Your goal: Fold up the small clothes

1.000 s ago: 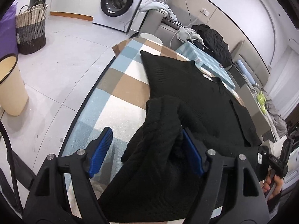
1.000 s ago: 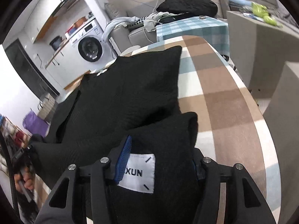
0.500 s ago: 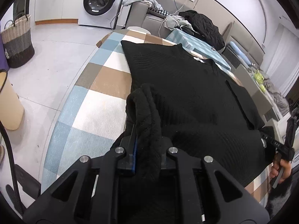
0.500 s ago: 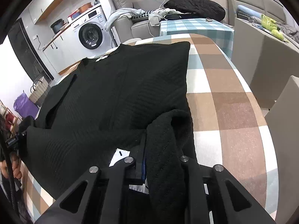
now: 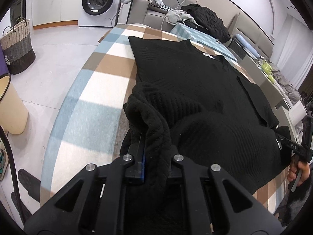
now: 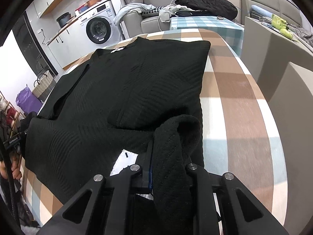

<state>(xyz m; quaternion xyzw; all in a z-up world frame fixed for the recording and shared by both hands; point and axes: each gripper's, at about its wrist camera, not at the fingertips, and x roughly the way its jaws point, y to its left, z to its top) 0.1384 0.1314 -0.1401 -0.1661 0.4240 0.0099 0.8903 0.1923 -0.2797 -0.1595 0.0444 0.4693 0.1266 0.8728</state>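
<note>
Both hand-held grippers, left (image 5: 156,152) and right (image 6: 168,168), pinch bunched hem corners of the black sweater (image 5: 195,90) on the checked table (image 5: 93,101), washing machine (image 5: 97,0) and laundry basket (image 5: 17,47) beyond.

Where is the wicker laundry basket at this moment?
In the left wrist view the wicker basket stands on the floor at far left, left of the washing machine.

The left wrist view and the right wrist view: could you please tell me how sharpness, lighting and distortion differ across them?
Left wrist view: fisheye bends the checked tablecloth edge; the cloth streaks with blur near the left gripper, while the washing machine stays sharp. Right wrist view: same curvature, streaked tablecloth beside the right gripper; the black sweater is so dark that its ribbing barely shows.
</note>
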